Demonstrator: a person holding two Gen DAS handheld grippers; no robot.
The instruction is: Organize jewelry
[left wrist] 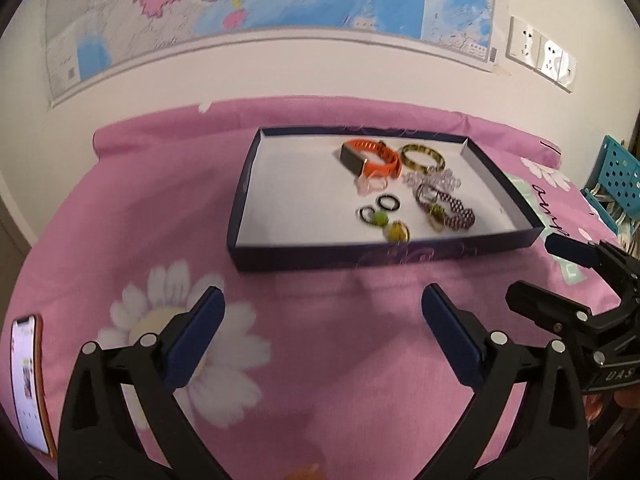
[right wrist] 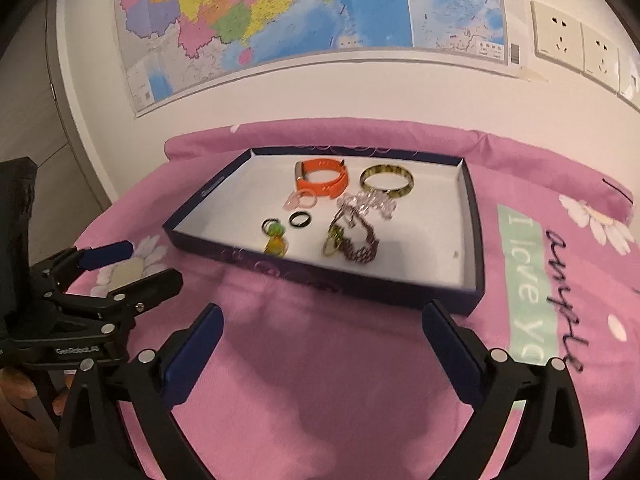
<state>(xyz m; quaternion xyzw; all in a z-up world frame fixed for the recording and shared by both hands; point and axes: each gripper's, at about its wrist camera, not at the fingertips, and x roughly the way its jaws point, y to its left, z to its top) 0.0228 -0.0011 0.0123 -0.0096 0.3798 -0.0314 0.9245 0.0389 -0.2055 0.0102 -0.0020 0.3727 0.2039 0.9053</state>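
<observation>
**Both claws hanging released short of the jewelry tray**

A pink flowered bedsheet point(right wrist: 320, 360) is covering the whole surface, and a wall map point(right wrist: 312, 12) is hanging above it at twelve o'clock. A shallow dark-blue tray point(right wrist: 472, 240) with a white floor is sitting on the sheet, toward twelve o'clock from both cameras.

The left claw point(left wrist: 322, 300) is hovering over the sheet with its blue pads spread wide and nothing between them; a phone point(left wrist: 28, 384) is lying at its eight o'clock. The right claw point(right wrist: 322, 316) is likewise gaping, empty, just short of the tray's near wall. Each claw is showing in the other's view, off to the side.

Inside the tray, the jewelry is gathering in the far and middle part. An orange watch band point(right wrist: 324, 182) is lying at the back, with a yellow-and-black bangle point(right wrist: 387, 180) at its three o'clock. A clear bead bracelet point(right wrist: 370, 204) is sitting just in front of the bangle, and a dark purple beaded bracelet point(right wrist: 360, 246) nearer still. A black ring point(right wrist: 300, 219) and small green and yellow charms point(right wrist: 276, 238) are resting at nine o'clock of the purple bracelet.
</observation>
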